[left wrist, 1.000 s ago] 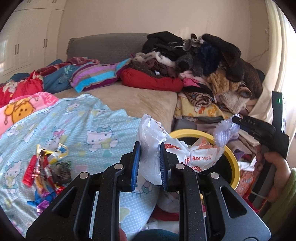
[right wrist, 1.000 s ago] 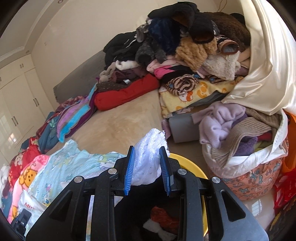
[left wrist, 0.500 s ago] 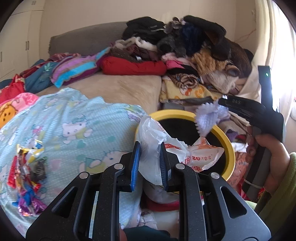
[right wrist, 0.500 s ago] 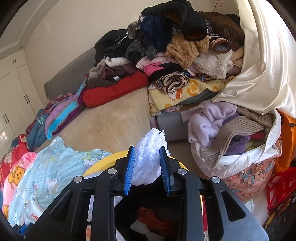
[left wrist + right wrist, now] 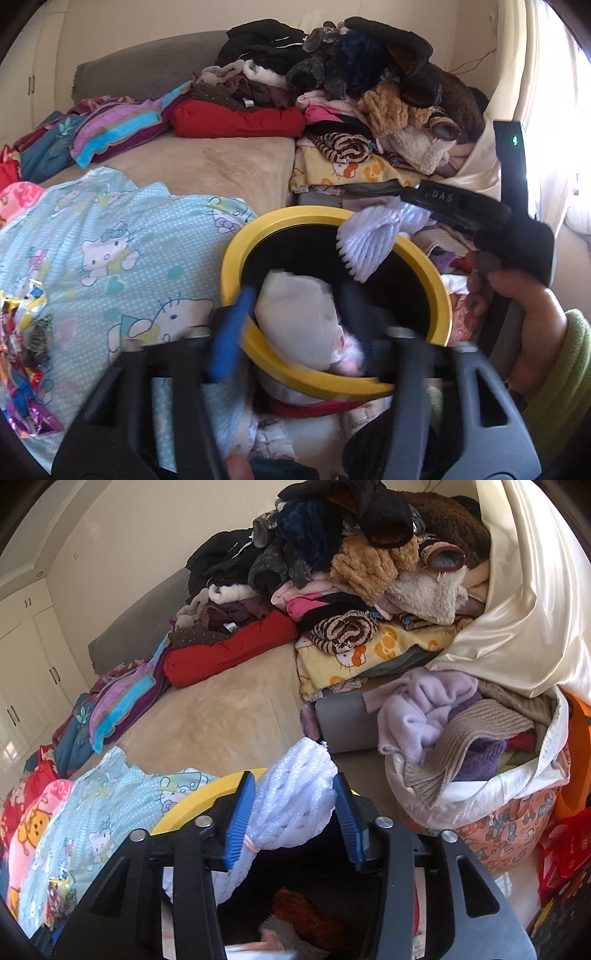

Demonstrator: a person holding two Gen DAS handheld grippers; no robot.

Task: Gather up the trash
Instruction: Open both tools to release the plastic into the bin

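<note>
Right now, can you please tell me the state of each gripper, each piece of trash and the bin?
left gripper: open, jaws have just been opening, over the bin
white plastic bag: released, dropping into the bin
right gripper: open, jaws have just been opening
white foam net: loose between the right pads, above the bin
yellow-rimmed bin: upright, holding trash
candy wrappers: uncollected on the blue blanket

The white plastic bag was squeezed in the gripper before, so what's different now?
The left gripper has just been opening and let the white plastic bag drop into the yellow-rimmed bin. The right gripper has just been opening too; the white foam net hangs between its jaws. Bedding unchanged.
</note>
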